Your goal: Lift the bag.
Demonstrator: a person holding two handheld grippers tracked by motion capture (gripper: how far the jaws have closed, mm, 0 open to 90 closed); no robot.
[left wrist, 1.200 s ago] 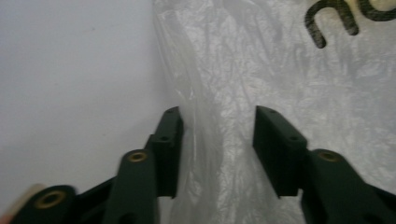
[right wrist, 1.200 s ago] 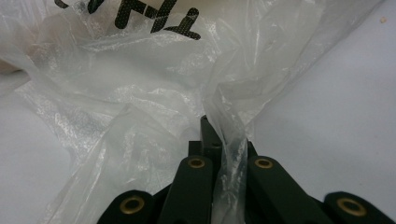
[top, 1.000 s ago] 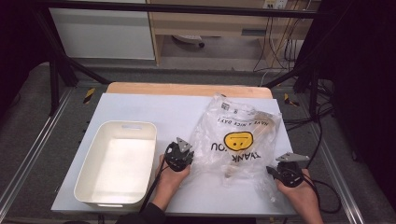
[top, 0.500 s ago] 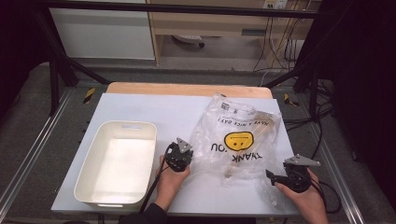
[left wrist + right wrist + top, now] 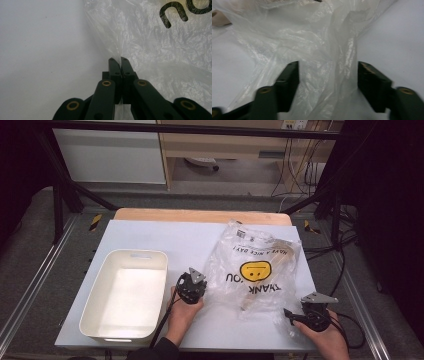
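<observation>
Plastic bag (image 5: pixel 255 270), clear and crinkled, printed with a yellow smiley face and black lettering, lies flat on the right half of the white table (image 5: pixel 200 237), between the 2 grippers held by a person at the near edge. The left gripper (image 5: pixel 192 285) sits at the bag's left edge, just right of an empty white tub (image 5: pixel 127 300). In the left gripper view its jaws are pressed together, pinching a thin fold of the bag's film (image 5: pixel 113 47) that rises from between the tips. The right gripper (image 5: pixel 290 316) is at the bag's near right corner, pointing left toward it. In the right gripper view its jaws stand spread wide, with a bunched, twisted stretch of the bag (image 5: pixel 324 70) lying between them; the film runs close to the right jaw, though contact cannot be told.
</observation>
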